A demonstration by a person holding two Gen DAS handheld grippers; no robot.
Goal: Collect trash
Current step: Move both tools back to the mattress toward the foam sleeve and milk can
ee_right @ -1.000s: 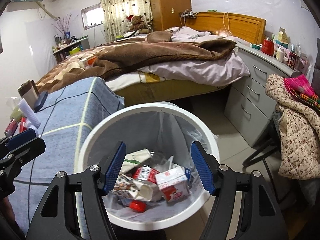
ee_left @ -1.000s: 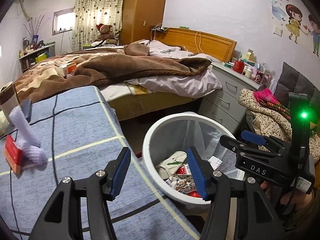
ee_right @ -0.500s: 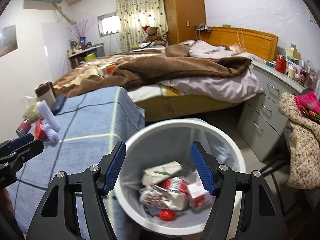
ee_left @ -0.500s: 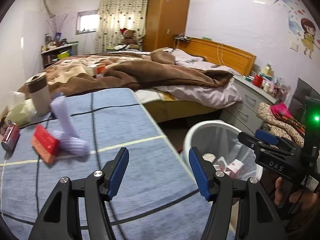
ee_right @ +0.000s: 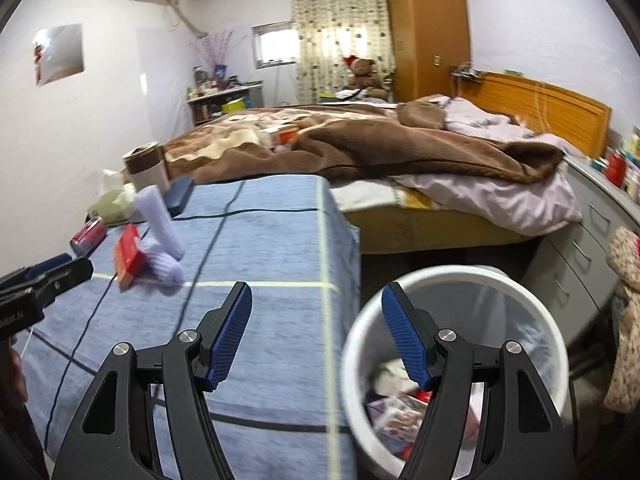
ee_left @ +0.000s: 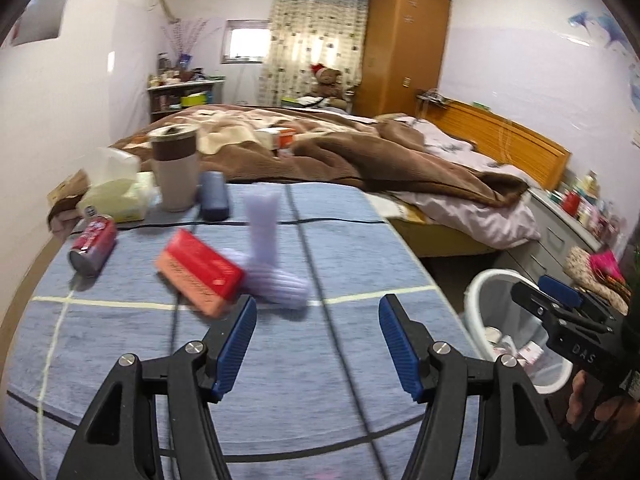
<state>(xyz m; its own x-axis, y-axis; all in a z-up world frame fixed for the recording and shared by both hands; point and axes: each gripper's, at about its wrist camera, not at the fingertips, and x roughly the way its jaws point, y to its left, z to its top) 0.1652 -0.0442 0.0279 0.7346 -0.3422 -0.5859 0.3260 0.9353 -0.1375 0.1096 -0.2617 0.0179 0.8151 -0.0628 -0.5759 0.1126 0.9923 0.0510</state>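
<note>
On the blue-clothed table (ee_left: 320,392) lie a red box (ee_left: 200,270), a lilac sock (ee_left: 268,256) against it, and a red drink can (ee_left: 93,246) on its side further left. My left gripper (ee_left: 318,304) hovers over the table just short of the box and sock, open, nothing between its blue pads. My right gripper (ee_right: 317,288) is open and empty, above the table's right edge and the white bin (ee_right: 440,274), which holds cartons and wrappers (ee_right: 396,408). The box (ee_right: 130,254), sock (ee_right: 164,240) and can (ee_right: 88,236) show far left in the right wrist view.
A brown-banded cup (ee_left: 176,168), a tissue pack (ee_left: 116,196) and a dark blue case (ee_left: 214,196) stand at the table's far edge. Beyond is a bed (ee_left: 360,152) with a brown blanket. Grey drawers (ee_right: 580,248) and a chair with clothes flank the bin.
Both grippers swung left, away from the bin and over the table. The box, sock and can came toward the middle of the left wrist view. The left jaws stand slightly wider.
</note>
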